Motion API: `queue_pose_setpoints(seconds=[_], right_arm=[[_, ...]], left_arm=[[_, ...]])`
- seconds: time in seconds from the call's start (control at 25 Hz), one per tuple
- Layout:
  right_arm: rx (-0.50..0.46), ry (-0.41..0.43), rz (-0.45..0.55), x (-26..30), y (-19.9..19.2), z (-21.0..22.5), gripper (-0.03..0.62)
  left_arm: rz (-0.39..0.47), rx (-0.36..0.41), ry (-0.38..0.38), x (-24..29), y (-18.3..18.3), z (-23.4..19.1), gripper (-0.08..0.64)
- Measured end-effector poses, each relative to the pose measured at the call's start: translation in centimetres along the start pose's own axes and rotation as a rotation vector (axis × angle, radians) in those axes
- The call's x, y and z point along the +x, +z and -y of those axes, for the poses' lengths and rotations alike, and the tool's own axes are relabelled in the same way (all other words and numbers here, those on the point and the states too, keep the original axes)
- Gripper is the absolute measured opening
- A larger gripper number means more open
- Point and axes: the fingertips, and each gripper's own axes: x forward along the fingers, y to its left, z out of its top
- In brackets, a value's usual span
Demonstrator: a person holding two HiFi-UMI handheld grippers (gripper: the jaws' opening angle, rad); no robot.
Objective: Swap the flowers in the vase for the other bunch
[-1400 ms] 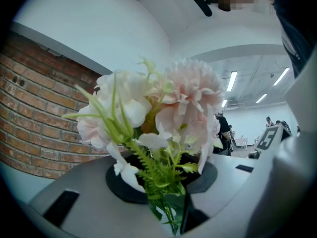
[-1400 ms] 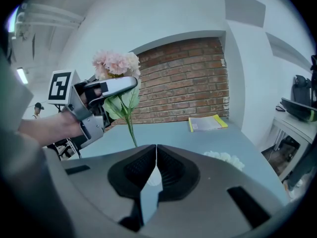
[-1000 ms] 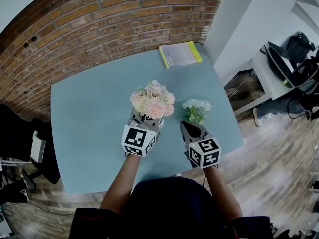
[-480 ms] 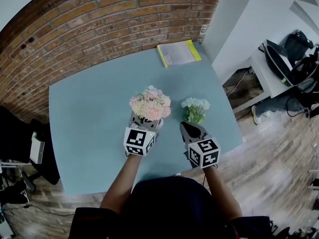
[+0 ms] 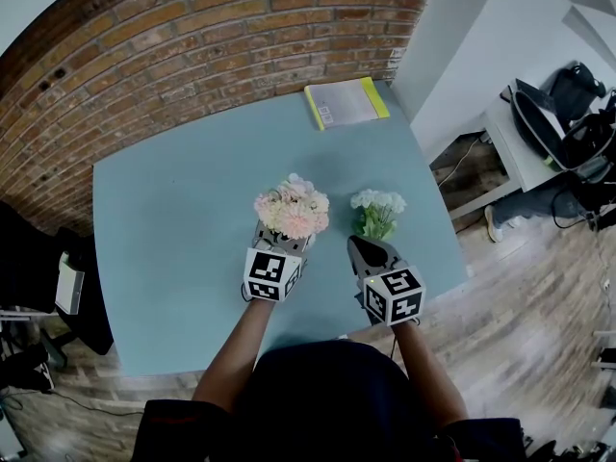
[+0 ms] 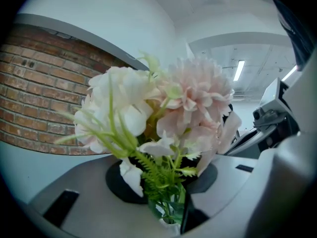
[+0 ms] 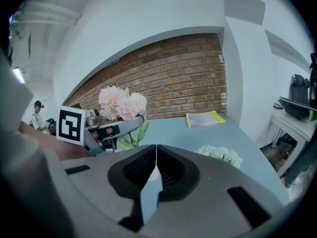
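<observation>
A bunch of pink and cream flowers point(image 5: 292, 210) stands upright over the blue table point(image 5: 173, 219). My left gripper point(image 5: 279, 235) is shut on its green stems point(image 6: 168, 202), just under the blooms point(image 6: 163, 108). A small white edge point(image 6: 171, 228) shows below the stems; I cannot tell whether it is the vase. A smaller bunch of white flowers point(image 5: 377, 208) with green stems sits to the right, also seen in the right gripper view point(image 7: 220, 154). My right gripper point(image 5: 360, 245) rests just in front of it, shut point(image 7: 156, 150) with nothing in it.
A yellow-edged notebook point(image 5: 346, 102) lies at the table's far edge by the brick wall point(image 5: 192, 37). To the right, past the table edge, are a white wall and a white desk point(image 5: 525, 152) with dark bags. A dark chair point(image 5: 38, 268) stands at the left.
My left gripper has sunk toward the table with the pink bunch still in it. The right gripper and the white flowers have not moved.
</observation>
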Motion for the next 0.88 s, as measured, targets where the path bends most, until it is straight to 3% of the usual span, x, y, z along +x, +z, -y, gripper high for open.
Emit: queue_pose_setpoints(seconds=[0.6, 0.88], right_arm=[[-0.002, 0.015, -0.022, 0.6, -0.4, -0.2, 0.015], [-0.007, 0.023, -0.026, 0.9, -0.4, -0.5, 0.015]], left_arm=[[-0.051, -0.017, 0.000, 0.6, -1.9, 0.1, 0.152], [-0.052, -0.043, -0.002, 0.8, -2.0, -0.2, 0.226]])
